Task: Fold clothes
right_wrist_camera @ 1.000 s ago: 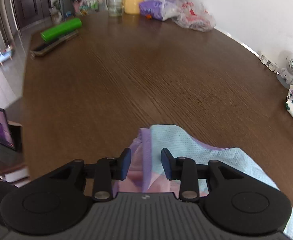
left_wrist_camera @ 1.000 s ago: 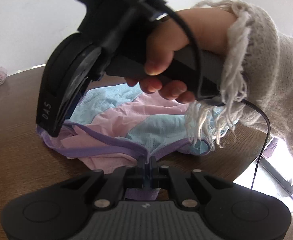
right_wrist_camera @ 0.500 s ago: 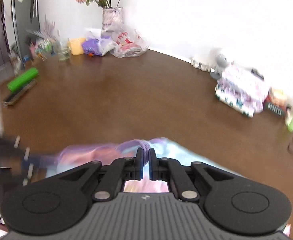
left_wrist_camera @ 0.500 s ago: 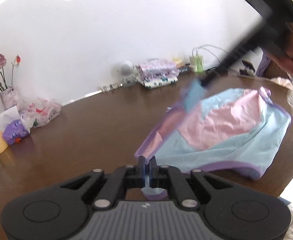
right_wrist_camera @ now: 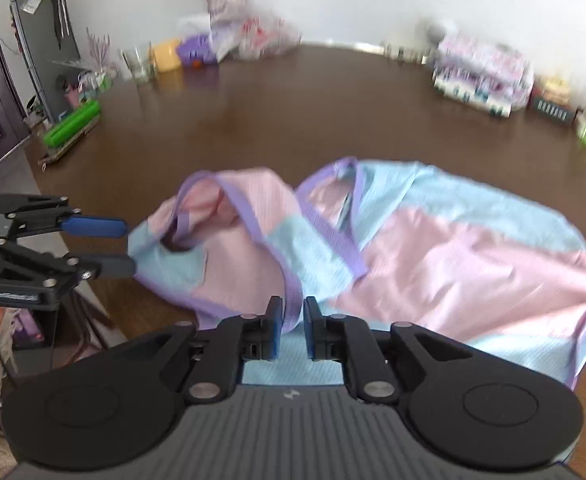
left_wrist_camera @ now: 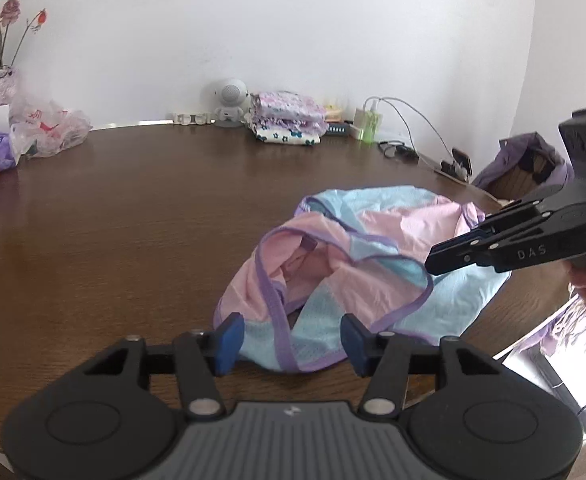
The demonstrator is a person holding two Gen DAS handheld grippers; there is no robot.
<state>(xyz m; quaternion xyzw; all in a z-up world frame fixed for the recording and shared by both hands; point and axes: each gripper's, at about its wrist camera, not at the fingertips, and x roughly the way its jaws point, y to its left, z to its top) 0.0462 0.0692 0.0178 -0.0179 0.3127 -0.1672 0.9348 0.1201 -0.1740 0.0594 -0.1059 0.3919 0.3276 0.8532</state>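
Left tool [left_wrist_camera: 289, 338] spread wide; right tool [right_wrist_camera: 293, 330] narrowly parted astride garment [right_wrist_camera: 433, 252] trim.

1. The left wrist view sits low at the table's [left_wrist_camera: 141, 216] near edge, just behind the left gripper [left_wrist_camera: 291, 338], and faces across the top to the far edge and the white wall
2. It is close to the garment [left_wrist_camera: 377, 264], which fills its middle; the right gripper [left_wrist_camera: 437, 258] enters from the right side
3. The right wrist view looks from higher up, tilted down over the right gripper [right_wrist_camera: 293, 330], towards the table's [right_wrist_camera: 313, 112] far edge and its left end
4. Both views share the garment [right_wrist_camera: 433, 256], the brown top and the folded stack [left_wrist_camera: 287, 122] [right_wrist_camera: 481, 74] at the far edge; each shows the other gripper, the left gripper [right_wrist_camera: 105, 246] at the left
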